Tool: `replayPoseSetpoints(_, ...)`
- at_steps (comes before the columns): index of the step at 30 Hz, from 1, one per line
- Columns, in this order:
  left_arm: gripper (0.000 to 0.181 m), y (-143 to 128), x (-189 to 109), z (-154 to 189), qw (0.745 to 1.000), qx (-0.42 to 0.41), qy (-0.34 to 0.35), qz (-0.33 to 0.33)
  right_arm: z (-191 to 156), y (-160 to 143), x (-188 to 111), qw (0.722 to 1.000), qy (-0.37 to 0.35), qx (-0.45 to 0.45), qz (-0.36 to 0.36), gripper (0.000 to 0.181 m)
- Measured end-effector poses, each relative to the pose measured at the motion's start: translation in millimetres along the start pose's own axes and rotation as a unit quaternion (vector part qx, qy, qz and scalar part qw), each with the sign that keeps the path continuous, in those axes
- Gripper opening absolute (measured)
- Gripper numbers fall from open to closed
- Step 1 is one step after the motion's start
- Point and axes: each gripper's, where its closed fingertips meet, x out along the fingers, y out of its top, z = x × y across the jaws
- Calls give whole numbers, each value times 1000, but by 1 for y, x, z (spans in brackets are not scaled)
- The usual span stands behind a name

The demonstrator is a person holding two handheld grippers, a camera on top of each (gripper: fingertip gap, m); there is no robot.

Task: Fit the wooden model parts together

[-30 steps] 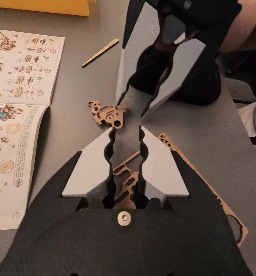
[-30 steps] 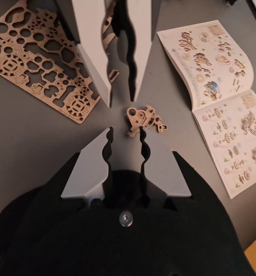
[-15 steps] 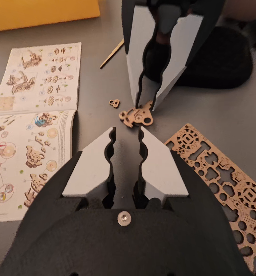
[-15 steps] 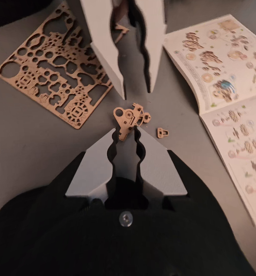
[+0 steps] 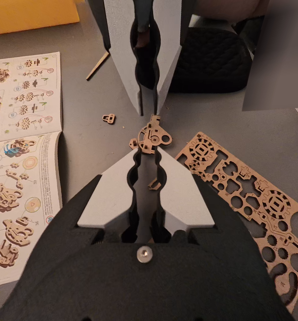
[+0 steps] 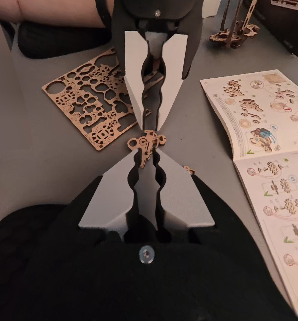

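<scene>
The two grippers are facing each other across the grey table [image 5: 214,125], tip to tip, with the wooden sub-assembly [image 5: 151,139] lying between them, most likely so that each can take one end and steady it for the next fitting. The right gripper [image 6: 145,152] is straddling the assembly's narrow stem, its jaws a little apart with the stem between the tips; whether they are actually pinching it cannot be told. The left gripper [image 5: 147,151] is standing with its jaws parted at the opposite edge of the assembly, which reaches just between its tips, and no grip is showing there either. One small loose wooden piece [image 5: 108,119] is lying on the table near the assembly, on the side towards the open instruction booklet [image 5: 28,111], probably waiting to be slotted in. The booklet is lying flat beside the work, presumably for reference. Counted: two grippers, one sub-assembly, one loose piece by the booklet, one further scrap [image 5: 154,185] seen between the left fingers, one thin wooden stick [image 5: 98,66], one punched-out part sheet [image 5: 249,199], one booklet, and one finished wooden model [image 6: 235,33] standing far off.
</scene>
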Motion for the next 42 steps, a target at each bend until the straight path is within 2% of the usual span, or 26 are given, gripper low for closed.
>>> replayPoseSetpoints(5,3,7,-5,-2,1000,1,0,23,0,-1,2,1000,-27,-4,-10,10)
replayPoseSetpoints(9,11,4,-2,-3,1000,11,9,15,0,-9,8,998,-40,-22,-40,10)
replayPoseSetpoints(20,5,-1,3,-3,1000,23,13,-3,-2,-14,12,997,-30,-26,-66,5)
replayPoseSetpoints(28,4,0,4,-2,994,87,65,-2,-4,-16,12,994,-17,-24,-105,6)
replayPoseSetpoints(38,4,-1,4,-2,996,71,57,-12,-4,-18,13,986,1,-20,-168,7)
replayPoseSetpoints(42,4,-1,4,-2,998,47,41,-4,-4,-18,13,985,8,-22,-170,7)
